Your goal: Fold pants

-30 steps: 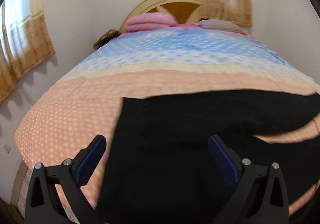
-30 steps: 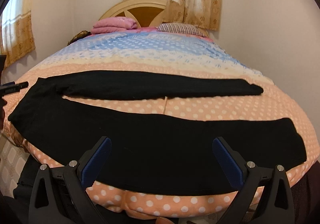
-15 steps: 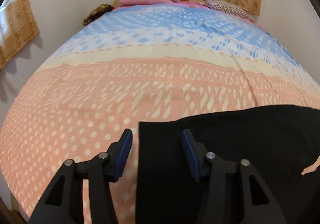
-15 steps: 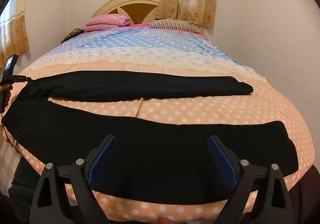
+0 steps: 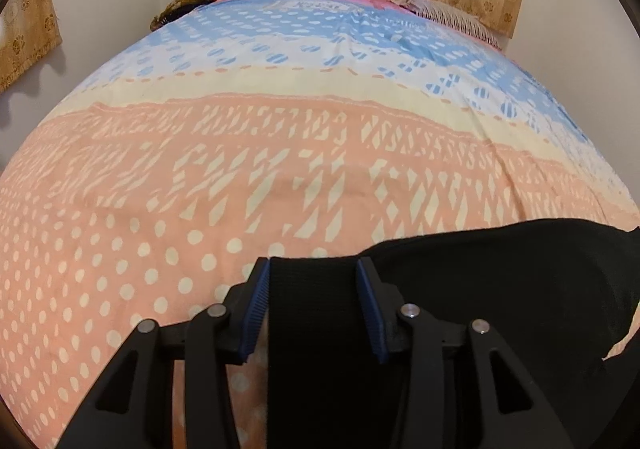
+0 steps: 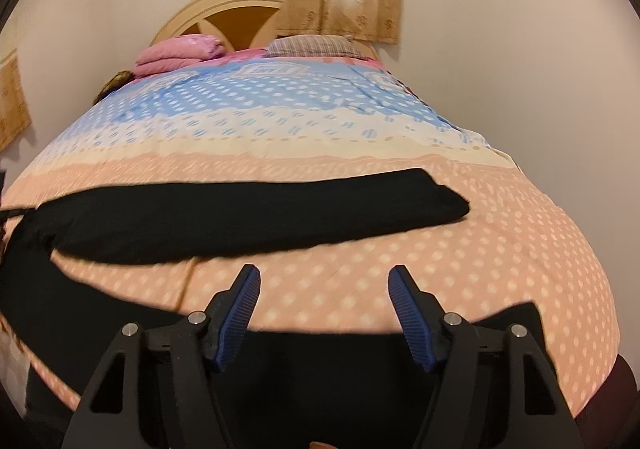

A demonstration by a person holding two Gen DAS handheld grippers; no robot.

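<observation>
Black pants (image 6: 248, 217) lie spread across the near end of the bed, one leg farther up, the other leg (image 6: 344, 365) along the near edge. My left gripper (image 5: 314, 269) sits low over the waistband corner (image 5: 316, 313), its jaws narrowed with the black fabric between them; a gap shows on each side of the cloth. My right gripper (image 6: 324, 275) is open above the near leg, whose upper edge runs under the blue fingers (image 6: 240, 313).
The bed has a peach, cream and blue dotted cover (image 5: 280, 153). A folded pink blanket (image 6: 180, 53) and a striped pillow (image 6: 312, 47) lie by the wooden headboard (image 6: 240, 15). Walls and curtains stand close on both sides.
My left gripper moved forward and down to the waistband corner and its jaws narrowed around it. My right gripper moved forward and lower over the near leg and narrowed somewhat.
</observation>
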